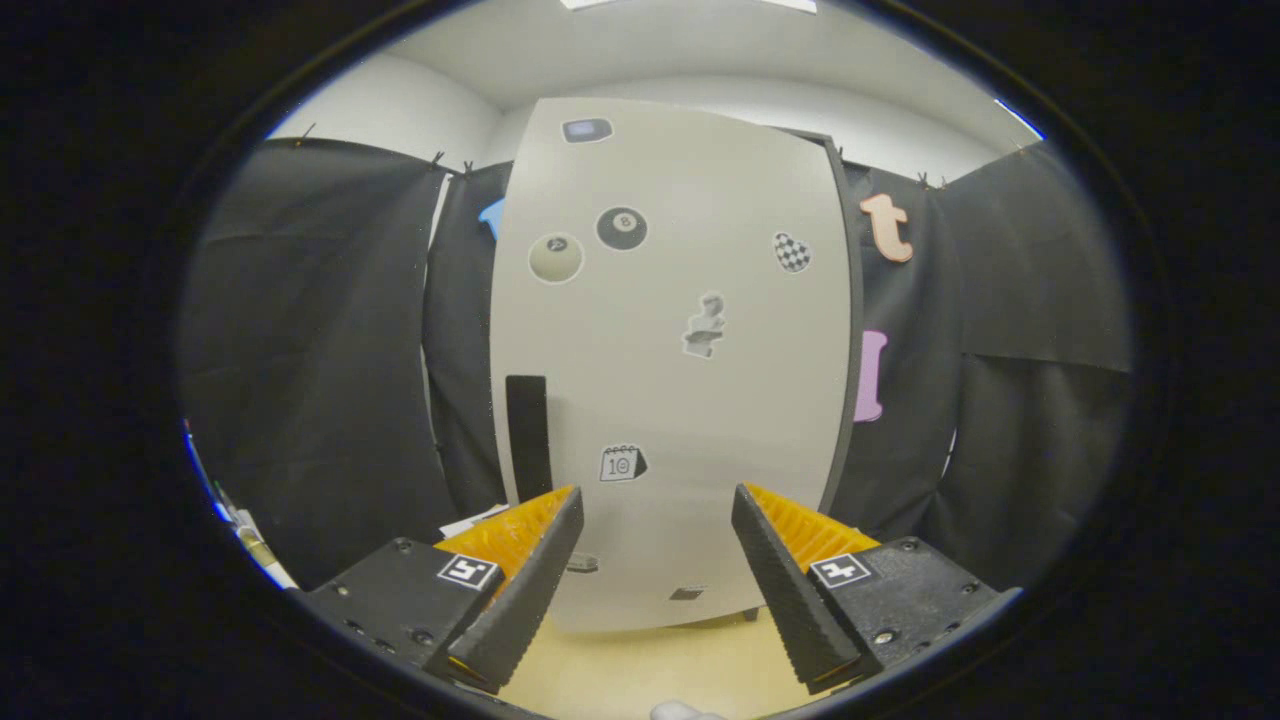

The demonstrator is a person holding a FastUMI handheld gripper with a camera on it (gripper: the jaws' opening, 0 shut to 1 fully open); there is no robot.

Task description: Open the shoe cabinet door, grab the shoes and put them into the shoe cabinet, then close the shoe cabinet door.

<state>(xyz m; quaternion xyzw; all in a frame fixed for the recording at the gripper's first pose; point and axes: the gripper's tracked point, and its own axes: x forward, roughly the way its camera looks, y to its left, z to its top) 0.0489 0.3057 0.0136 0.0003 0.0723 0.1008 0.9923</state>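
Observation:
The shoe cabinet (680,380) stands straight ahead of me, a tall pale box whose door is closed and covered with several stickers. A black vertical handle (527,435) sits low on the door's left side, just beyond my left finger. My gripper (655,500) is open, its fingers spread wide with nothing between them, pointing at the lower part of the door. A small pale thing (685,712) peeks up between the fingers' bases; I cannot tell what it is.
Black cloth walls (320,360) hang on both sides of the cabinet and behind it. A light wooden floor (650,665) lies under the fingers. Some pale items (250,540) lie at the far left, low by the cloth.

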